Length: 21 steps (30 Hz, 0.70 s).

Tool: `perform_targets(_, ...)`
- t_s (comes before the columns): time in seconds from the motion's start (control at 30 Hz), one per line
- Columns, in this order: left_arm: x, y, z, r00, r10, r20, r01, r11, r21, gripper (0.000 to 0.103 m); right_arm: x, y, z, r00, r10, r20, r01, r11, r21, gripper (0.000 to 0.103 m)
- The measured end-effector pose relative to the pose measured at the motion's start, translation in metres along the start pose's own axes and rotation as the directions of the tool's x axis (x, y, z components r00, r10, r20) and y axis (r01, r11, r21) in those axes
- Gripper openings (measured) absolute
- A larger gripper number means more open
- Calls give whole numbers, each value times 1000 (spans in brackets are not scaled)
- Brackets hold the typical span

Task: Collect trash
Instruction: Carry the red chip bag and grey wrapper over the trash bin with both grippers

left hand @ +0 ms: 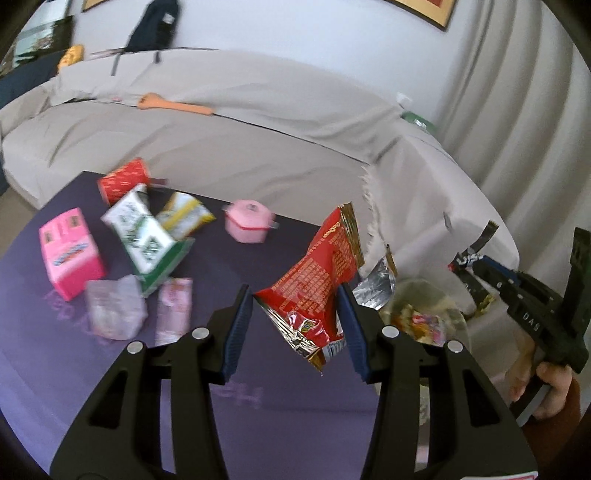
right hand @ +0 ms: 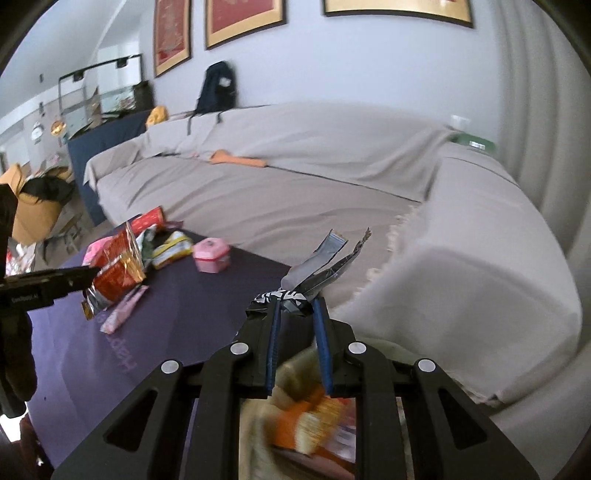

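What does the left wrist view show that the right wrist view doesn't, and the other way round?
Only the left wrist view: the clear crumpled wrapper on the purple table and the person's hand on the right gripper's handle.

Only the right wrist view: three framed pictures on the wall and the cardboard box at far left.

Both: the left gripper clamping a red snack bag, the right gripper shut on a black wrapper, the pink lidded container, and the covered sofa.
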<state>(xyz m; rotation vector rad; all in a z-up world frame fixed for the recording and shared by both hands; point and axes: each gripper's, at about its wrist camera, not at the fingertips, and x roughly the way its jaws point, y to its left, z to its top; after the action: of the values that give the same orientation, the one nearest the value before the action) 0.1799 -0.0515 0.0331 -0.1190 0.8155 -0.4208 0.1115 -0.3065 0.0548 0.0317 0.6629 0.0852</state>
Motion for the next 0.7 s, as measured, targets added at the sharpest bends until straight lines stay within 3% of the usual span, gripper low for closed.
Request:
perform_targets(0.2, 22, -38, -4, 998, -28, -52, 30, 999, 45, 44, -9, -42, -24, 1000, -28, 7, 27, 998, 56, 19)
perform_targets(0.37, 24, -60, -3, 998, -50, -38, 53, 995, 86, 44, -3, -61, -43, 1000, -16, -5, 17, 993, 115, 19)
perform_targets(0.7, 42, -91, -10, 992, -108, -68, 115, 987, 109, 44, 28, -61, -85, 992, -4, -123, 18, 993, 113, 19)
